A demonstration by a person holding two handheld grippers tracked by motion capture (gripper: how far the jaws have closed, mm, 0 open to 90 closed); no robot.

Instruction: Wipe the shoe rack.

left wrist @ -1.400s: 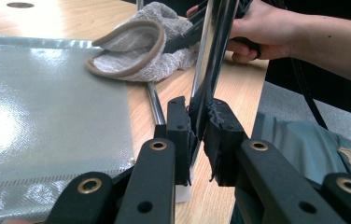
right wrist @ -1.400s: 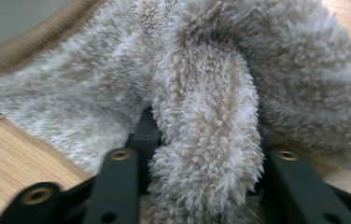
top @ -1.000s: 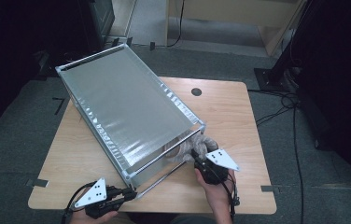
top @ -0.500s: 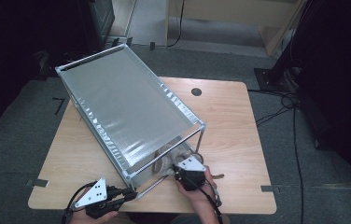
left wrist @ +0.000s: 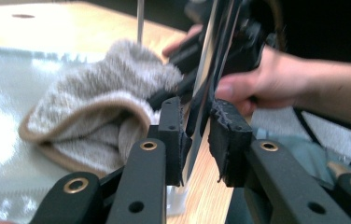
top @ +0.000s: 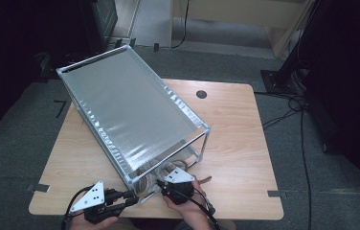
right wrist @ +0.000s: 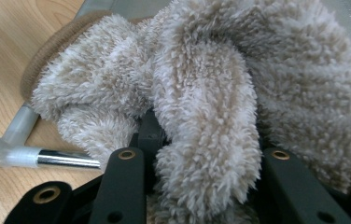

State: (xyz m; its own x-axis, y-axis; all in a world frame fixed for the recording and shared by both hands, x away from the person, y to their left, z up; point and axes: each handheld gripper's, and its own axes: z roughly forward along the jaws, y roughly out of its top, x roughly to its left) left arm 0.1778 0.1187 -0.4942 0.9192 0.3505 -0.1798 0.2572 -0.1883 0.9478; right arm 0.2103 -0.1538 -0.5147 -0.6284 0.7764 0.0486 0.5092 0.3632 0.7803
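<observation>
A two-tier metal rack (top: 130,110) lies askew on the wooden table (top: 235,124). A fluffy beige cloth (right wrist: 201,93) with a brown hem lies at the near end of its lower shelf (left wrist: 5,140), bunched up (left wrist: 94,102). My right gripper (top: 163,182) is shut on a thick fold of it (top: 168,168) just under the upper shelf's near corner. My left gripper (left wrist: 197,126) stands at the rack's near corner (top: 131,196). Its jaws have just been opening, and the rack's upright metal edge (left wrist: 206,70) sits between the pads with a thin gap.
The rack's chrome tube (right wrist: 66,158) and clear corner joint lie on the table below the cloth. A round cable hole (top: 201,94) marks the table's far side. Cables (top: 298,115) run over the carpet at the right. A hand (left wrist: 267,84) holds the right gripper beyond the post.
My right gripper has carried the cloth left and down, from beside the rack's near right corner to under the upper shelf. The left gripper has stayed at the near corner.
</observation>
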